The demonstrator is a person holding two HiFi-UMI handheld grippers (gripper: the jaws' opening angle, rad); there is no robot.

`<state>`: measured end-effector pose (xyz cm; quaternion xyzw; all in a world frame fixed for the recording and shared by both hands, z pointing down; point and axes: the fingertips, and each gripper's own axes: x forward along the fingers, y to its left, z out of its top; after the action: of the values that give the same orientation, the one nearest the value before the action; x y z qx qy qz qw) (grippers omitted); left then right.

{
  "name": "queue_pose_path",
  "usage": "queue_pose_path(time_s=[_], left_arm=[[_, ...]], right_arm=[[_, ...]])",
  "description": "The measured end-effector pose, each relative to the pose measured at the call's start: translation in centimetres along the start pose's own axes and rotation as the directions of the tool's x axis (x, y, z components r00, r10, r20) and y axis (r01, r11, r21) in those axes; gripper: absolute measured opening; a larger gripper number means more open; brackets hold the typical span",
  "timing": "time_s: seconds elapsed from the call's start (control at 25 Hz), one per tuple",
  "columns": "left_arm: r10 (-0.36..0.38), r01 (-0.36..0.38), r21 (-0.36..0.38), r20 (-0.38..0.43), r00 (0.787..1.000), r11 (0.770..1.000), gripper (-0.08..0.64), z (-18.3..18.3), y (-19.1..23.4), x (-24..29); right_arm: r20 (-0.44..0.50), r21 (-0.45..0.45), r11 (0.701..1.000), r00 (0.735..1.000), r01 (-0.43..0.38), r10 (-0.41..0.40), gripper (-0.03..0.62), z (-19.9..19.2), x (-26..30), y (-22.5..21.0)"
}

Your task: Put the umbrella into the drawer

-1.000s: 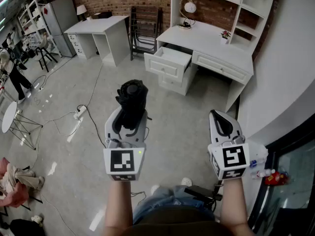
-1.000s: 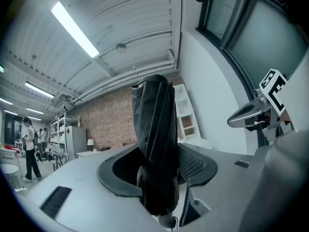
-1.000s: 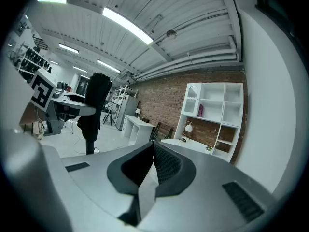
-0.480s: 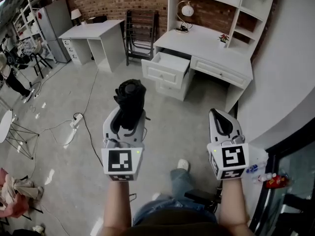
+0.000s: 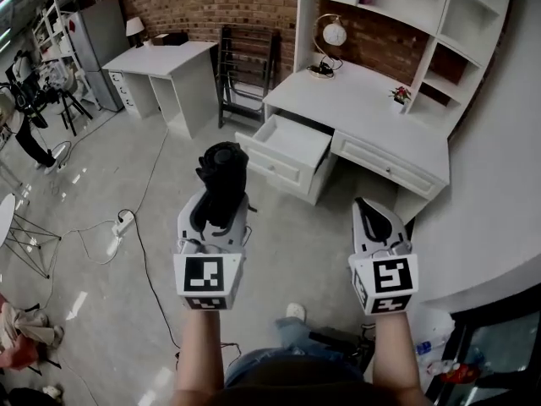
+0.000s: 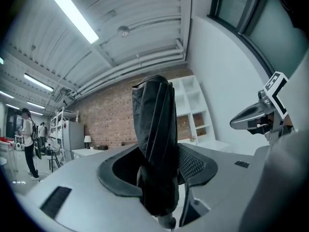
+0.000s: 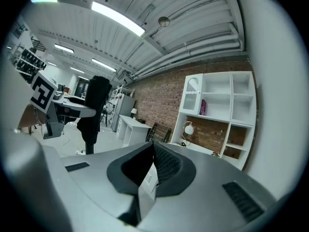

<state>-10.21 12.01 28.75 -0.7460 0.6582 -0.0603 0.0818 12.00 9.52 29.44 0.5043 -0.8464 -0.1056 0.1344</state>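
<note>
**Folded umbrella clamped in the left gripper, short of the open drawer**

The left gripper [image 5: 218, 214] is clenched on a folded black umbrella [image 5: 222, 169], which stands upright between its jaws, with the bundled fabric rising above them and the tip poking out below. The right gripper [image 5: 377, 220], off to the left gripper's right, has its jaws pressed together with nothing between them. Both are held level over the grey floor [image 5: 127, 294]. The open drawer [image 5: 292, 145] of the white desk [image 5: 372, 112] lies ahead, between the lines of the two grippers and well apart from both. The umbrella is outside it. A second white desk [image 5: 165, 57] stands far ahead, left of the left gripper.
</note>
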Motion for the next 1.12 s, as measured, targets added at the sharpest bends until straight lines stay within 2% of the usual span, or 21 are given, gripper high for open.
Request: queue_pose_path(time_s=[0.16,0.28,0.6,0.84,0.92,1.0,1.12], left_arm=[[0.052,-0.052,-0.017,0.009,0.999,0.999,0.221,1.0,-0.3,7.6],[0.054,-0.054,-0.021,-0.001,0.999,0.998,0.221,1.2,-0.3,12.1],[0.007,-0.01,-0.08,-0.044,0.999,0.997,0.221,-2.0,1.6,25.6],[-0.082,0.061,-0.195,-0.101,0.992,0.979,0.221,-5.9,3.5,38.5],[-0.117,0.081,-0.238,-0.141,0.983,0.968,0.221,-7.7,4.2,43.0],[-0.157,0.099,-0.28,-0.194,0.968,0.955,0.221,-10.3,4.5,47.1],[-0.228,0.105,-0.375,-0.302,0.926,0.921,0.221,-15.2,4.3,52.1]], right_arm=[[0.021,-0.033,0.998,0.998,-0.053,0.054,0.0,0.4,6.6,-5.1],[0.02,-0.028,0.998,0.998,-0.062,0.063,0.0,0.2,10.5,-7.7],[-0.062,0.038,0.999,0.998,-0.026,0.029,0.001,-4.2,21.7,-12.2],[-0.152,0.047,0.999,0.988,0.011,-0.003,0.001,-6.5,32.3,-15.7],[-0.21,0.051,0.999,0.978,0.01,0.001,0.001,-7.4,36.7,-16.3],[-0.299,0.073,0.997,0.954,0.02,0.003,0.001,-9.0,40.9,-16.8],[-0.404,0.13,0.991,0.915,0.039,0.017,0.001,-11.5,46.1,-17.1]])
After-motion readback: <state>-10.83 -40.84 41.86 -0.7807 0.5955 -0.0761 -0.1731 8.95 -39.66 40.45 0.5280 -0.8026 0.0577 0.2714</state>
